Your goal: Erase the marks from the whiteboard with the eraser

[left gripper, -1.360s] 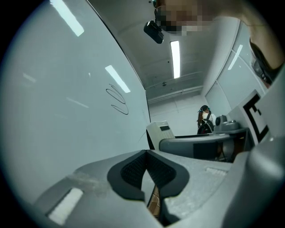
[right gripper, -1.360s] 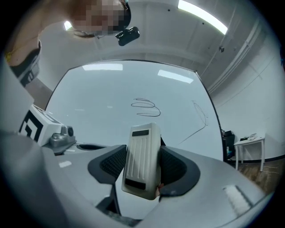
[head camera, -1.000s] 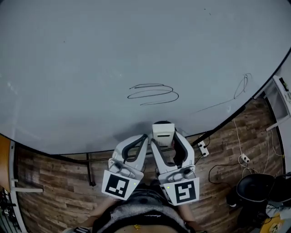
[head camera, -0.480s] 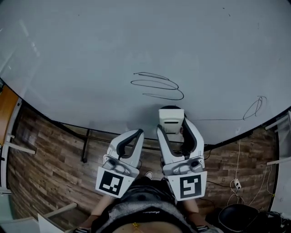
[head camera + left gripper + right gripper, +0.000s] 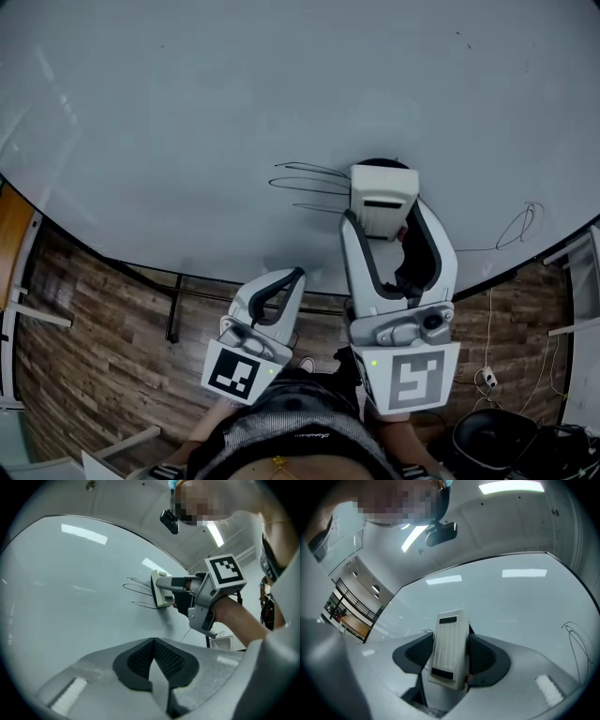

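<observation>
**Whiteboard (image 5: 187,112) scribble half hidden under the eraser**

Clamped on the white eraser (image 5: 449,653), the right gripper (image 5: 451,660) has one dark pad against each long side of the block. The left gripper view shows the eraser's face laid flat on the board. The left gripper (image 5: 153,657) has its jaws pressed together with nothing between them, and it hangs low, off the board's bottom edge and over the wooden floor (image 5: 103,328).

Half a second ago the eraser sat below the black scribble (image 5: 307,185), whose loops all showed. It has since gone up and to the right, onto the right part of the scribble. Only the left ends of the strokes now stick out beside the eraser; whether the covered part is wiped cannot be told. The left gripper has barely shifted.

Farther right, near the board's edge, a thin looped line (image 5: 521,225) with a long tail is well apart from the eraser.
</observation>
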